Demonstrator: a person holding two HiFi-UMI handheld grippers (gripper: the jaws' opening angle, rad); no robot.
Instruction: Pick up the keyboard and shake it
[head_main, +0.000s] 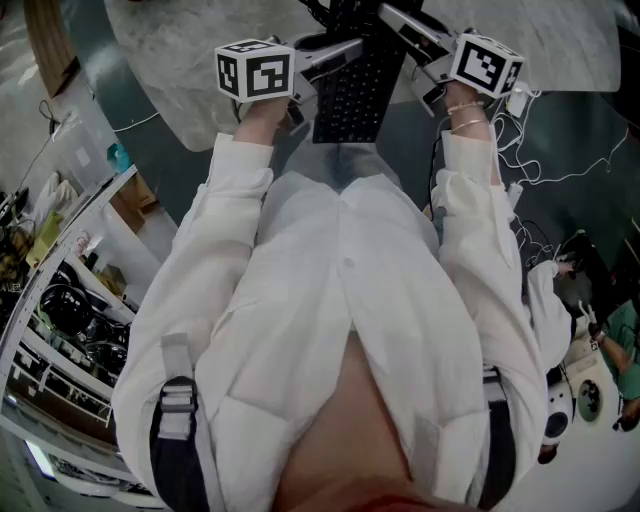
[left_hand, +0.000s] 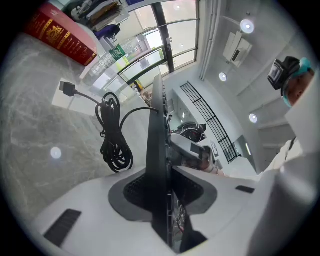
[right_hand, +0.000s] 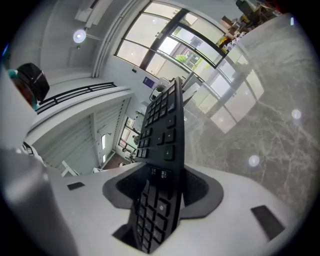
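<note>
The black keyboard hangs between my two grippers over the near edge of the marble table. In the left gripper view it stands edge-on, and my left gripper is shut on its end, both pads against it. My left gripper sits at the keyboard's left end in the head view. The right gripper view shows the key side, tilted between the jaws. My right gripper stands open around that end, with slack on both sides. It is at the keyboard's right end.
A coiled black cable with a plug on a white pad lies on the table. A red book lies at its far end. Loose white cables trail at the right, and shelves stand at the left.
</note>
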